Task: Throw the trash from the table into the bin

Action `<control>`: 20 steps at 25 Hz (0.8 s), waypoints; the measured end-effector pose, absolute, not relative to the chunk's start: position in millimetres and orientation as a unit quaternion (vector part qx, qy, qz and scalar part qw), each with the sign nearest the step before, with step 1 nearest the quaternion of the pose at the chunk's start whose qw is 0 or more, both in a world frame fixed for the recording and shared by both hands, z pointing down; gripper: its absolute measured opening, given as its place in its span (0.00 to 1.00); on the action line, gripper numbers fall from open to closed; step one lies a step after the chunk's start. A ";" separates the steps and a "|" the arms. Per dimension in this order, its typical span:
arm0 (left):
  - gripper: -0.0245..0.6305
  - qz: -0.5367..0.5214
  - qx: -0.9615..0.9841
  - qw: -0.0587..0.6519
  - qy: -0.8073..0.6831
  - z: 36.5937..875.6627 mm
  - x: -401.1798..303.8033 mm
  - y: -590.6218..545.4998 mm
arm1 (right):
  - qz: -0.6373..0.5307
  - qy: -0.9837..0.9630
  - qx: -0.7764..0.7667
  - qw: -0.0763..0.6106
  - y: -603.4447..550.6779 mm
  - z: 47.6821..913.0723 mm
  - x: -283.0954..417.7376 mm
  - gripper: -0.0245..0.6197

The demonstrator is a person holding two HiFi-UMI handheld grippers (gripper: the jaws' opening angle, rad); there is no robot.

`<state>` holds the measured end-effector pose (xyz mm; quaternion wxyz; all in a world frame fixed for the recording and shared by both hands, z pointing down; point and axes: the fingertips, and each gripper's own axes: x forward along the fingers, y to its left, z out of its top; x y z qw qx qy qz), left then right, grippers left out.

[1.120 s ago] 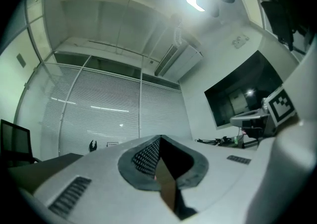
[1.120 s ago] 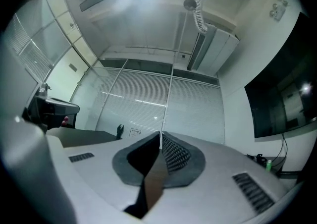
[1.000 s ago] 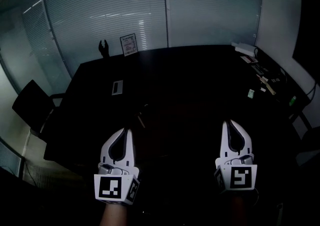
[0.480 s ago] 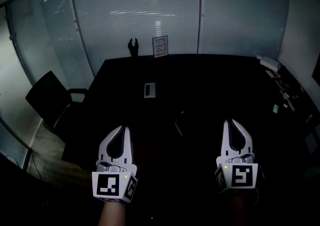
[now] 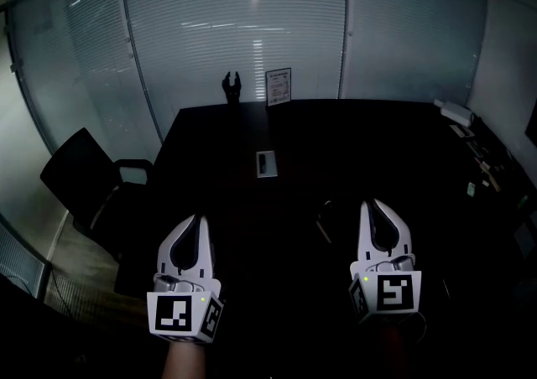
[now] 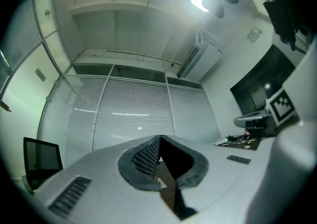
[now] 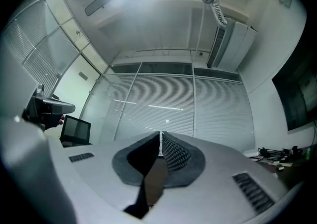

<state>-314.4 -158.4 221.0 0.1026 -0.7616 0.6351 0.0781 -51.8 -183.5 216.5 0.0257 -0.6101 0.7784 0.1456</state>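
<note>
The left tongs and the right tongs are held side by side above the near part of the dark counter, both pointed away from the person; each pair is pressed together at the tips, with nothing pinched between; small clutter is seen along the counter's far right edge, well apart from both tongs; a pale rectangular item lies near the middle; a framed sign stands at the far edge; a chair is set at the left.
</note>
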 end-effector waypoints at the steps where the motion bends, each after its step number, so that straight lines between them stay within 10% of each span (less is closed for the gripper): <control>1: 0.04 0.079 -0.762 0.102 0.634 220.9 -319.2 -160.7 | 0.146 0.779 -0.610 0.024 -186.1 216.8 -57.3 0.05; 20: 0.04 0.070 -0.766 0.085 0.634 233.9 -299.7 -265.6 | 0.137 0.811 -0.569 0.021 -284.3 239.5 -61.6 0.06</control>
